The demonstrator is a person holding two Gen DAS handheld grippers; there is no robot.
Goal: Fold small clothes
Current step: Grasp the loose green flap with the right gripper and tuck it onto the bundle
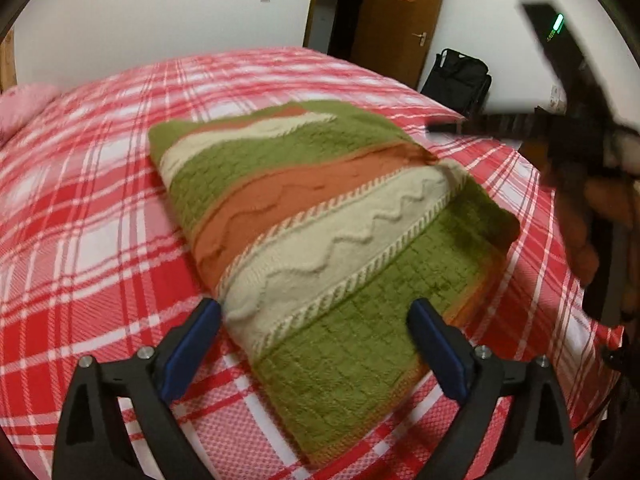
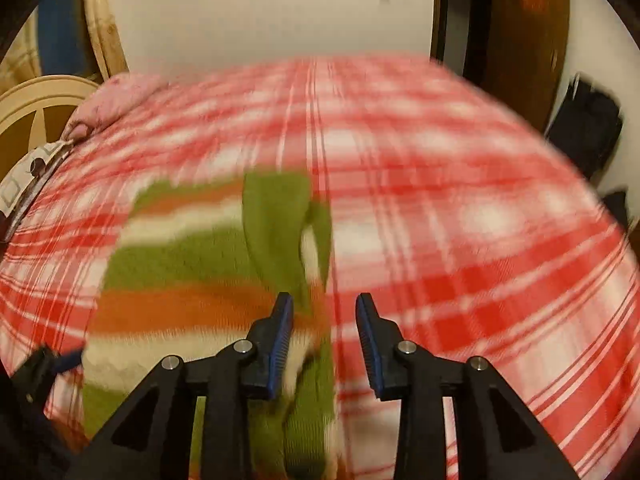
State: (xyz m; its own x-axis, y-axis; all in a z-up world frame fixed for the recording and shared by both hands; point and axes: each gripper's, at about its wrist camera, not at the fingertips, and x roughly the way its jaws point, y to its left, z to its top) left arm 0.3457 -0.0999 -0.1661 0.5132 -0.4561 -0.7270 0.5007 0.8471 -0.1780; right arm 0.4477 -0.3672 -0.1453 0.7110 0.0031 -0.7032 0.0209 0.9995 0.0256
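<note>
Surface: bed covered with a red, pink and white plaid sheet, filling most of both views.
Sweater: knitted sweater in green, orange and cream stripes, folded into a thick packet, lies flat on the sheet near the middle of the bed.
Sweater in the right view: blurred; a green flap lies across the stripes at the packet's right edge.
Left gripper: left gripper hangs over the near end of the sweater, blue pads spread wide, nothing pinched between them.
Right gripper: right gripper has a narrow gap between its pads; they sit above the sweater's right edge and grip no cloth.
Hand: blurred hand on a dark tool at the right of the left view.
Pillow: pink pillow at the far left end of the bed.
Background: white wall, brown door with a red ornament, black bag on the floor beside it.
</note>
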